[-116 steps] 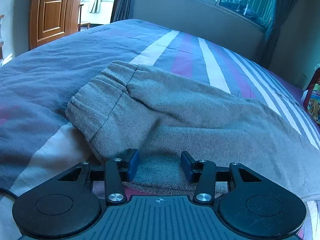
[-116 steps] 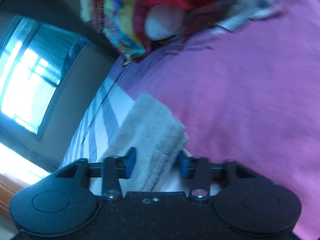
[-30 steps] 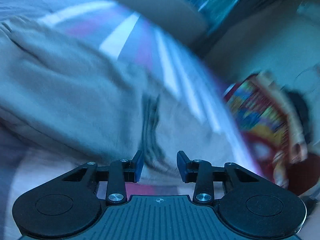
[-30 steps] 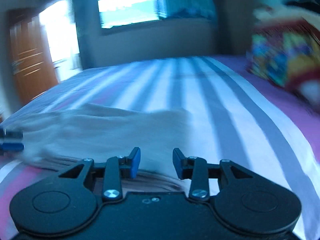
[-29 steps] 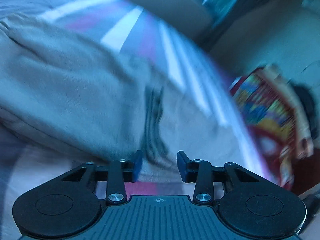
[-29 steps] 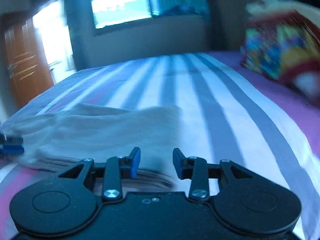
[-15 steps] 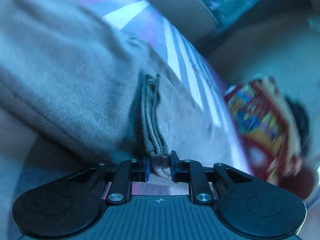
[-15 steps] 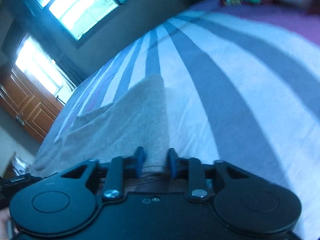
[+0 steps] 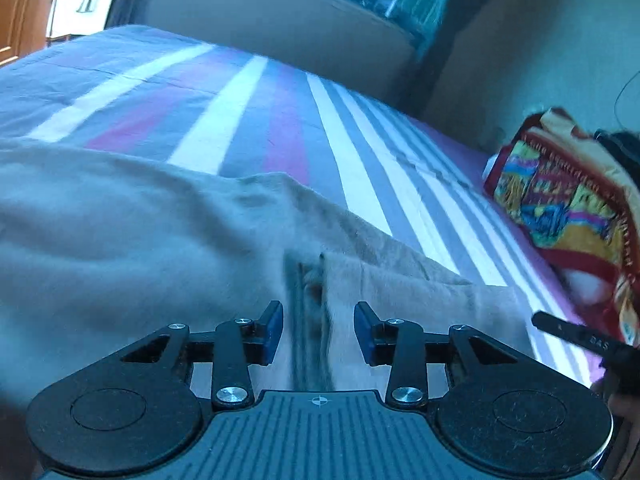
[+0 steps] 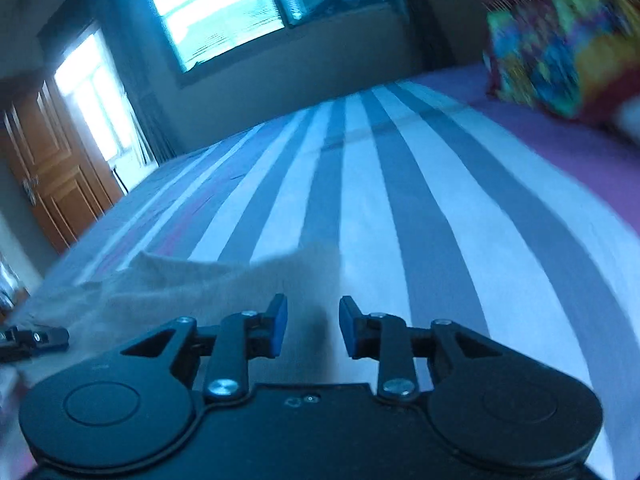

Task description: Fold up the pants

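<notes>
While both jaws are opening, left gripper [image 9: 319, 332] straddles pants [image 9: 120, 240] fold w/o pinching; right gripper [image 10: 313, 327] is apart over pants edge on bed [image 10: 400, 200].

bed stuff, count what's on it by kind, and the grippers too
pants: 1
bedspread: 1
pillow: 1
grippers: 2, left gripper and right gripper, both with jaws opening, pants cloth between the pads but not pinched
total: 5
</notes>
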